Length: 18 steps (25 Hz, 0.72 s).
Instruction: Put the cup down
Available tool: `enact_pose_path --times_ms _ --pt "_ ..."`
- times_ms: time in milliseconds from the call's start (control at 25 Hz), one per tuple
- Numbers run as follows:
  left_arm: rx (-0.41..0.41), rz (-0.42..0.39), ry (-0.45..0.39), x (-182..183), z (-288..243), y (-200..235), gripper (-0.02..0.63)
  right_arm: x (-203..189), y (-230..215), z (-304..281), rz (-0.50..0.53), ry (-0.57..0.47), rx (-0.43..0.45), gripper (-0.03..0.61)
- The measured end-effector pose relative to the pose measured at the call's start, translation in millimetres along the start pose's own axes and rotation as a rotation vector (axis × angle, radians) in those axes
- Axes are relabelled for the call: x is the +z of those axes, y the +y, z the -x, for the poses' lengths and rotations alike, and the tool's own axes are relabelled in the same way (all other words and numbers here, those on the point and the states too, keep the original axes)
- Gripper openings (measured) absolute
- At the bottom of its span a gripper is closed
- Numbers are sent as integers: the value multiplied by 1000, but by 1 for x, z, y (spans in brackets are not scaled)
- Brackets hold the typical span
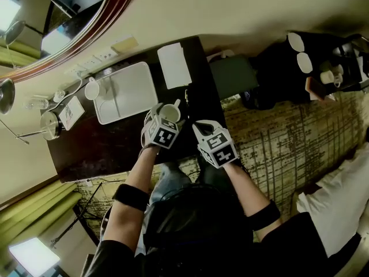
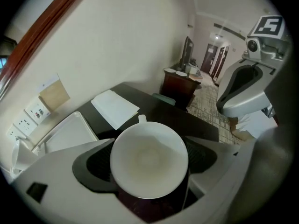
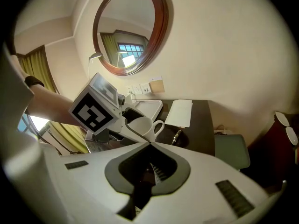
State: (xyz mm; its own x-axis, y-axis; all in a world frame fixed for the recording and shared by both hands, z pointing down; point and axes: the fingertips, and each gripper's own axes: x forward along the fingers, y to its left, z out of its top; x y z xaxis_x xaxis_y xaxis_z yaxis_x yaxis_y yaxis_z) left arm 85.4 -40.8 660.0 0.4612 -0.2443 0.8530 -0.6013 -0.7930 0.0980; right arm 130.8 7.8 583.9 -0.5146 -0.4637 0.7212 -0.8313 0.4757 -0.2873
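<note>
A white cup [image 1: 171,111] with a small handle is clamped between the fingers of my left gripper [image 1: 163,120], held just above the dark desk [image 1: 104,149] near its front edge. In the left gripper view the empty cup [image 2: 148,158] fills the gap between the jaws, rim up, handle pointing away. The right gripper view shows the same cup [image 3: 142,126] from the side, upright. My right gripper [image 1: 200,127] hovers just right of the cup, jaws shut with nothing in them [image 3: 150,143].
A white tray [image 1: 124,94] lies behind the cup, a second white cup [image 1: 92,89] at its left corner. A paper sheet [image 1: 174,65] and a pen [image 3: 177,136] lie on the desk's right part. A green seat [image 1: 233,77] stands beyond the desk end.
</note>
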Motion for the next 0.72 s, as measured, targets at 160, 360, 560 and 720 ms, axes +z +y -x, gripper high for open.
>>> enact_pose_path --times_ms 160,360,560,720 --pt "17 -6 -10 -3 -8 -3 436 -9 -9 5 -13 2 -11 3" --pt "21 -3 -11 -9 -16 -7 436 -14 -13 9 -24 11 -11 3" --pt "37 -7 -36 -11 -20 -7 437 -17 -20 7 -3 2 -24 3" --pt "43 -18 -44 -14 -21 -8 440 -15 -17 8 -5 7 -17 3"
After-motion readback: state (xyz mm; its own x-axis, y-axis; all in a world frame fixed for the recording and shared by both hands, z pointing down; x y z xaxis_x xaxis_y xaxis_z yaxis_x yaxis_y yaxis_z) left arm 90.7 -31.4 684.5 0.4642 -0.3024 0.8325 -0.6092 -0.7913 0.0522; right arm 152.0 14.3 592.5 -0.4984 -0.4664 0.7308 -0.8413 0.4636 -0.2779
